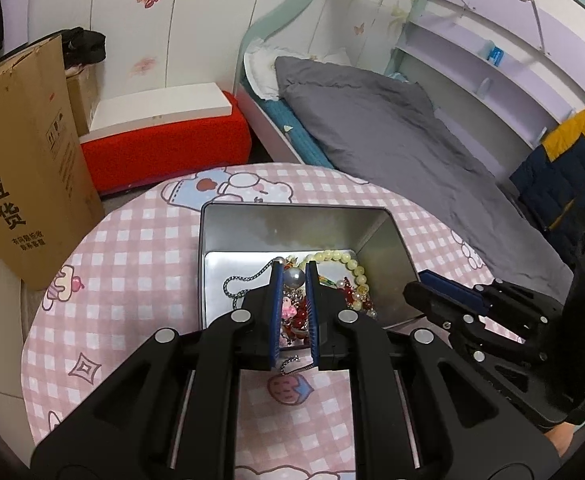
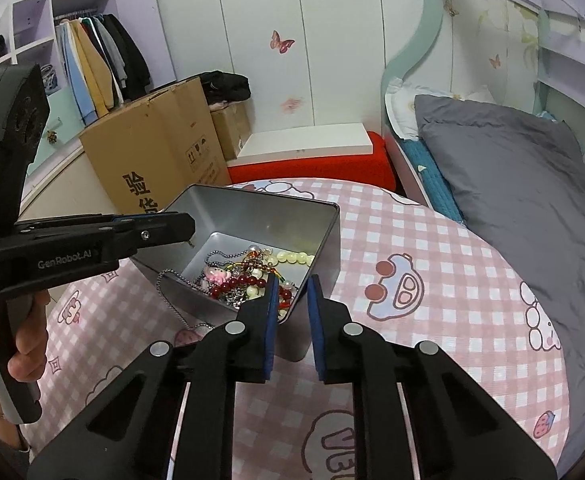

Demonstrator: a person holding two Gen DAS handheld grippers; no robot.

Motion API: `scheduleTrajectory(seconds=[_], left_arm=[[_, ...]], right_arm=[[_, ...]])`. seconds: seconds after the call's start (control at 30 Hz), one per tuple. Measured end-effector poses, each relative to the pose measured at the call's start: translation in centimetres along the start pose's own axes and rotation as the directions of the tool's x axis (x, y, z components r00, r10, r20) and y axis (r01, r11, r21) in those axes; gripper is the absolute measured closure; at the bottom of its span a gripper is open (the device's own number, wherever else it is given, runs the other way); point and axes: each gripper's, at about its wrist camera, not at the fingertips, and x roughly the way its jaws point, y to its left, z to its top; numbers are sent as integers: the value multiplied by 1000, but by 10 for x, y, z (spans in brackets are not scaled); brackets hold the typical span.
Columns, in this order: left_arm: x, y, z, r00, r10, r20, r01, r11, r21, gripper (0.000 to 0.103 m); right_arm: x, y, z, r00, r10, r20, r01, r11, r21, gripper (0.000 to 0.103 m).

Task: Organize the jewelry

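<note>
A silver metal tin (image 1: 280,220) (image 2: 252,210) stands on a round table with a pink checked cloth (image 1: 140,264) (image 2: 432,264). Inside lies a tangle of jewelry (image 1: 344,288) (image 2: 244,276): a pale bead bracelet (image 1: 342,258), red beads (image 2: 236,282), a grey pearl (image 1: 294,278). A ball chain (image 1: 234,286) (image 2: 176,304) hangs over the tin's front wall onto the cloth. My left gripper (image 1: 294,270) hovers over the tin, jaws narrowly apart, around the pearl as seen from here; contact unclear. My right gripper (image 2: 290,280) is open at the tin's near right corner.
A cardboard box (image 1: 24,160) (image 2: 160,152) and a red box with a white lid (image 1: 164,128) (image 2: 312,156) stand behind the table. A bed with a grey duvet (image 1: 412,152) (image 2: 524,184) runs along the right. Clothes (image 2: 96,60) hang at the back left.
</note>
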Motion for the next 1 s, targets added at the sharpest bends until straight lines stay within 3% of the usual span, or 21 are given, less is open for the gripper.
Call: scheduleTrajectory(seconds=[0.13,0.17,0.2,0.23,0.27,0.53,0.77,1.0], left_arm=[[1,-1,0,1000,3,-12,-3,1000,-1,91],[2,-2,1,1000,2,-15,-2,1000,-1,84],[1,-2,0,1000,4,-18,-4,1000,-1,76],[0,-3,0,1000,11,-14,-11,1000,-3,49],[-1,-3,0,1000,14,-1,-14,1000,-6,35],[-15,-3,-2,999,22,40,-22,1000,-8,35],[-35,-6,-15,993,84,81,-85,996,-1,35],[-80,-21,-30,972,179,156,-179,984,-14,31]], right_arm=[[0,0,1,1000,-3,-4,3,1000,-4,90],[0,0,1,1000,-3,-4,3,1000,-4,90],[0,0,0,1000,-3,-4,3,1000,-3,90],[0,0,1,1000,-4,-5,4,1000,-4,90],[0,0,1,1000,-4,-5,4,1000,-5,91],[0,0,1,1000,-5,-8,5,1000,-6,90],[-3,0,0,1000,-7,-2,7,1000,8,90],[-44,4,0,998,-1,70,0,1000,16,88]])
